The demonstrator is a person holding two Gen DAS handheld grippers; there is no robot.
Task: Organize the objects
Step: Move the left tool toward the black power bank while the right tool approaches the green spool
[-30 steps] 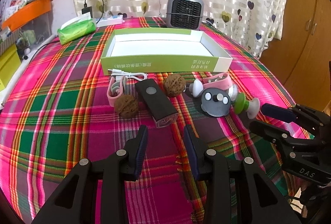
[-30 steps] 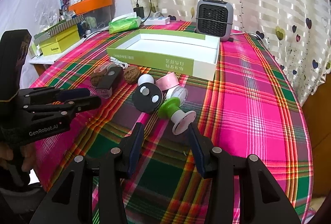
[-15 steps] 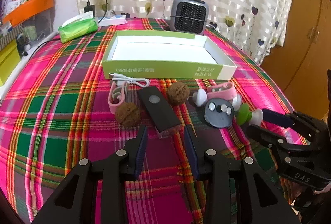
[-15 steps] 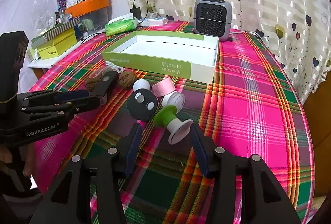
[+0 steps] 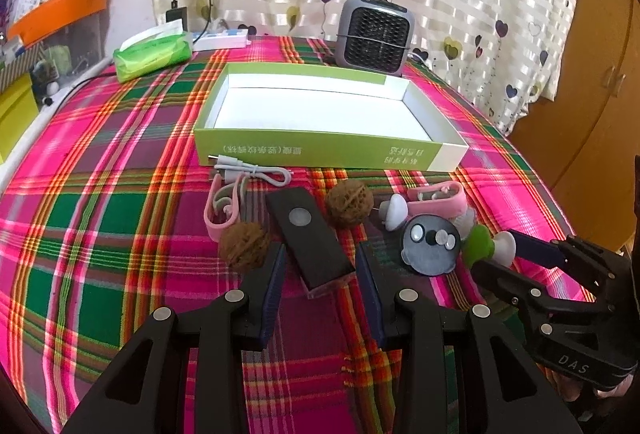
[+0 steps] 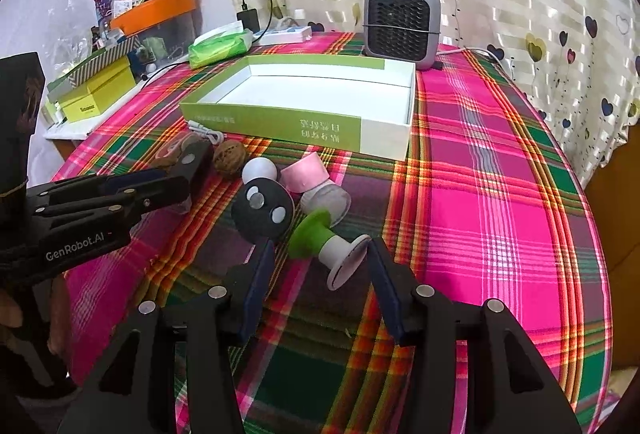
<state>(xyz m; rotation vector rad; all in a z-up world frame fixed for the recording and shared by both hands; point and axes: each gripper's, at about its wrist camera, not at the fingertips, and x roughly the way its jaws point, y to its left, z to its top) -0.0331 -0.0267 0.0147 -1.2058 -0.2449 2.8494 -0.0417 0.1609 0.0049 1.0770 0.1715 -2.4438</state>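
A shallow green-and-white box [image 5: 320, 149] lies open on the plaid tablecloth, with nothing in it. In front of it lie two walnuts [image 5: 244, 246] [image 5: 349, 207], a black oblong device [image 5: 308, 234], a pink clip [image 5: 218, 218], a white cable [image 5: 252, 169], a dark disc with white dots [image 5: 430, 244] and a pink band [image 5: 440, 197]. My left gripper [image 5: 322, 274] is open, and the device's near end reaches in between its fingertips. My right gripper [image 6: 322, 262] is open around the white end of a green-and-white spool [image 6: 328, 238] without pressing on it.
A grey fan heater [image 5: 374, 33] stands behind the box, and a green tissue pack [image 5: 152, 51] lies at the back left. Yellow boxes [image 6: 96, 101] and an orange bin [image 6: 160, 7] crowd a side shelf. The cloth [image 6: 500, 193] to the right is bare. A wooden cabinet [image 5: 592, 93] stands at the far right.
Both grippers have edged toward the row of objects: the black device now reaches between the left fingertips and the spool between the right ones. The right jaws have widened a little.
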